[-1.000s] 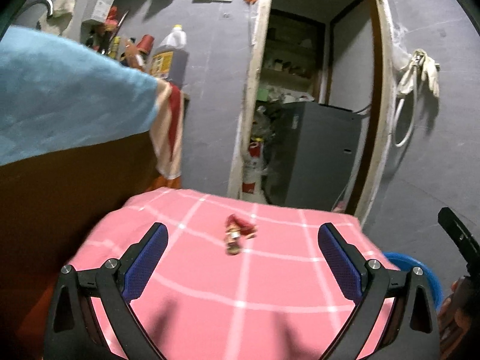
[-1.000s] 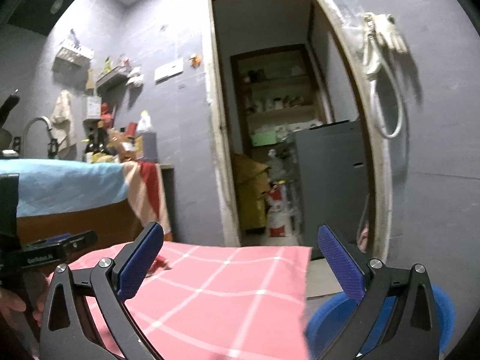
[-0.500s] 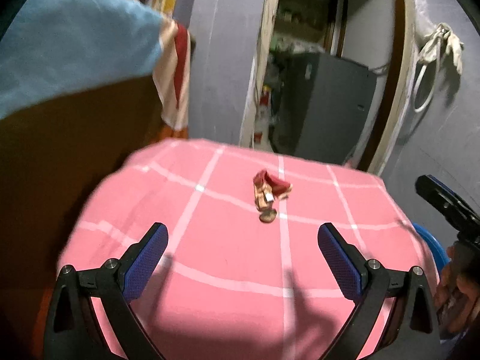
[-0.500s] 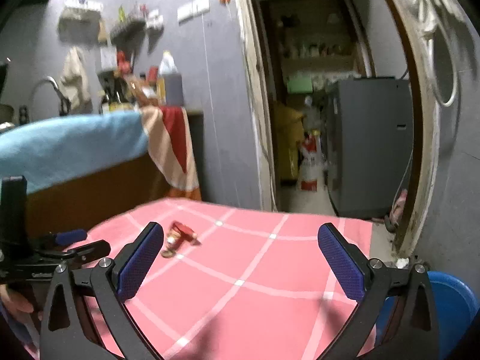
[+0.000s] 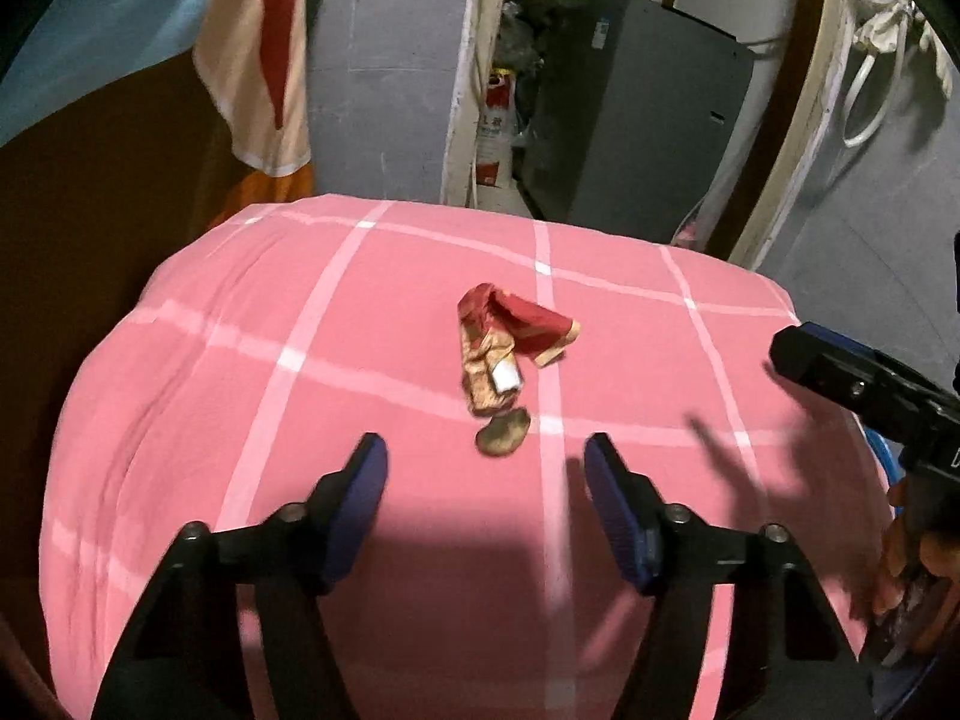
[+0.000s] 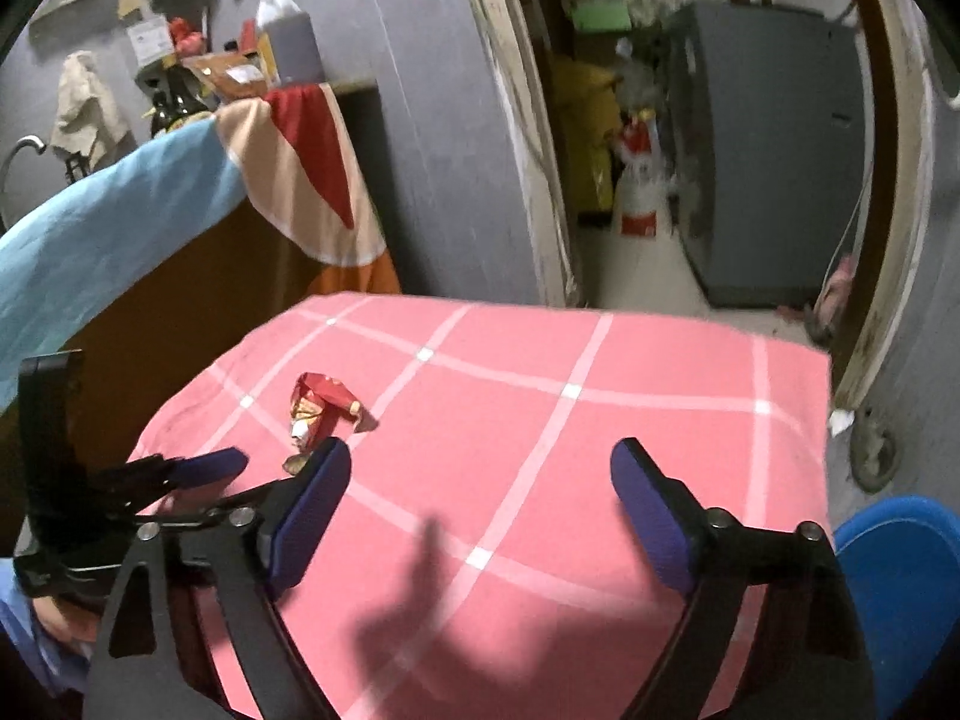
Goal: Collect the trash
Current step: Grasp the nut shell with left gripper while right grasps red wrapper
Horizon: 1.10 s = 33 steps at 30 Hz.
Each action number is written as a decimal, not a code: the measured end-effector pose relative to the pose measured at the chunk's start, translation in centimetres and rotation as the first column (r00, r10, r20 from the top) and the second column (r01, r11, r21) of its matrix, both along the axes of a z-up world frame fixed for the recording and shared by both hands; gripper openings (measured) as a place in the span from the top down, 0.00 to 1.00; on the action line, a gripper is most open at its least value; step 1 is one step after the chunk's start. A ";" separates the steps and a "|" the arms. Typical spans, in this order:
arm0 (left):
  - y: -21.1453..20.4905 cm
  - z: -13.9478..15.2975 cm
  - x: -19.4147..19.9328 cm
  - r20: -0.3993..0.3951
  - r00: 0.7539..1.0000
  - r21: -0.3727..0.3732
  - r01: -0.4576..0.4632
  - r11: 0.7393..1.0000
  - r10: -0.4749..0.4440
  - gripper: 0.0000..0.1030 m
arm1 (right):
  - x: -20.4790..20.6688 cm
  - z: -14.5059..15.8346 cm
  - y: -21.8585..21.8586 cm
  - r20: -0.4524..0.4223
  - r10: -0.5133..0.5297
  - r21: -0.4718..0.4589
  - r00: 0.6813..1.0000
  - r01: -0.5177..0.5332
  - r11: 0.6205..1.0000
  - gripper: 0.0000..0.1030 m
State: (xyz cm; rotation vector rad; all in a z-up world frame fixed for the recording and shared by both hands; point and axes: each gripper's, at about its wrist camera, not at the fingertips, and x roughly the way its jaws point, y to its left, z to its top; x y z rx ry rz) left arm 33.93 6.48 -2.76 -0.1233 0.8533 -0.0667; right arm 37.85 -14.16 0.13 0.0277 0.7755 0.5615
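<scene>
A crumpled red and gold wrapper [image 5: 507, 354] lies near the middle of the pink checked tablecloth [image 5: 240, 396], with a small brown scrap [image 5: 503, 433] at its near end. My left gripper [image 5: 486, 456] hovers just short of the scrap, its jaws closing with nothing between them. In the right wrist view the wrapper [image 6: 321, 408] lies beyond my right gripper's left finger. My right gripper [image 6: 480, 474] is over bare cloth, jaws closing on nothing. The left gripper [image 6: 198, 468] shows at the left of that view; the right gripper's body [image 5: 864, 384] shows at the right edge of the left wrist view.
A blue bin [image 6: 906, 588] stands on the floor by the table's right edge. A brown counter [image 6: 180, 300] draped with a blue and a red-and-cream cloth [image 6: 306, 174] is at the left. Behind the table a doorway opens onto a grey cabinet [image 6: 774, 150].
Both grippers tilted down and moved in over the table; the wrapper now looks nearer and larger. Both pairs of jaws have narrowed, the left one more.
</scene>
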 end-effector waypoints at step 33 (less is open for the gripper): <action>6.1 0.4 -1.1 0.015 0.995 -0.079 -0.094 0.992 0.095 0.93 | 3.4 -2.7 9.5 -0.184 0.164 0.072 0.969 -0.153 0.986 0.16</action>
